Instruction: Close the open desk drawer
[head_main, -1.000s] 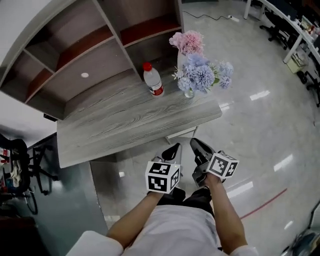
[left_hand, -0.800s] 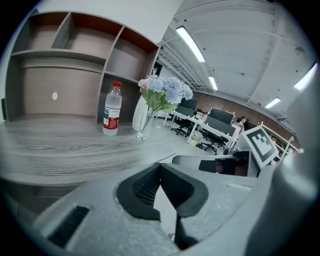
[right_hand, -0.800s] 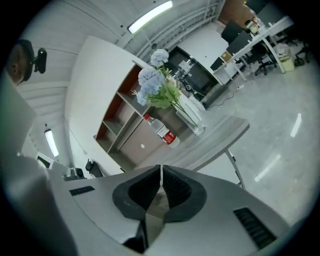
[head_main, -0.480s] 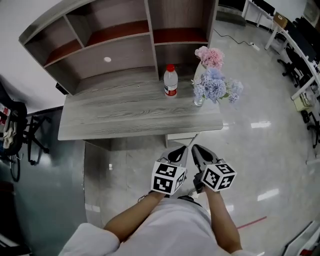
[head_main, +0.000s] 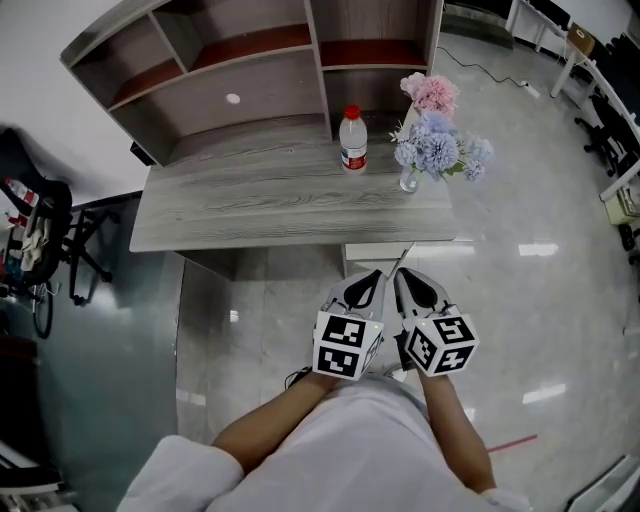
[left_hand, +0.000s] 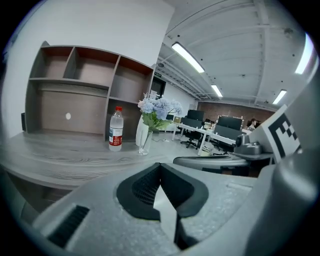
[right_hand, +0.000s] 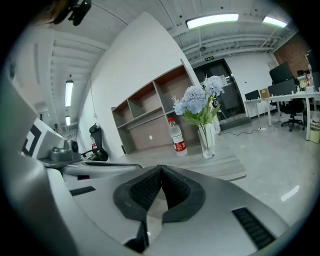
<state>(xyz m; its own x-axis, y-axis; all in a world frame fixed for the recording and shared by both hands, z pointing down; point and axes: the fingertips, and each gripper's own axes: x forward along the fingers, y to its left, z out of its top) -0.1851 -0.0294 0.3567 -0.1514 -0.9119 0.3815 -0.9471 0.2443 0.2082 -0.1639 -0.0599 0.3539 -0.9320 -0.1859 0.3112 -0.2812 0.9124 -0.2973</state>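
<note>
The grey wood-grain tabletop (head_main: 250, 215) carries 1 shelf unit (head_main: 235, 60) along its far edge. The unit has 5 open compartments with grey walls and red-brown boards.

Items standing on the right part of the tabletop:
- 1 clear plastic bottle with a red cap and red label (head_main: 352, 140), upright, in front of the right column of the shelf unit.
- 1 bunch of pale blue artificial flowers (head_main: 440, 150) in a clear glass vase (head_main: 408, 181), right of the bottle.
- 1 bunch of pink artificial flowers (head_main: 431, 92) in a white vase (left_hand: 141, 135), just beyond the blue bunch.

The pale desk drawer (head_main: 395, 251) sits under the right end of the tabletop. Its front shows as 1 light strip just past the near edge; how far it stands out cannot be told.

2 units are held side by side over the glossy grey floor (head_main: 540, 270), near of the drawer and clear of it:
- The left hand-held gripper (head_main: 369, 283) has its jaws pressed together, nothing between the pads.
- The right hand-held gripper (head_main: 406, 281) likewise has its jaws pressed together and empty.

Each unit bears 1 marker cube, 2 in all. Both point toward the tabletop.

1 black chair (head_main: 45, 235) stands left of the tabletop.
</note>
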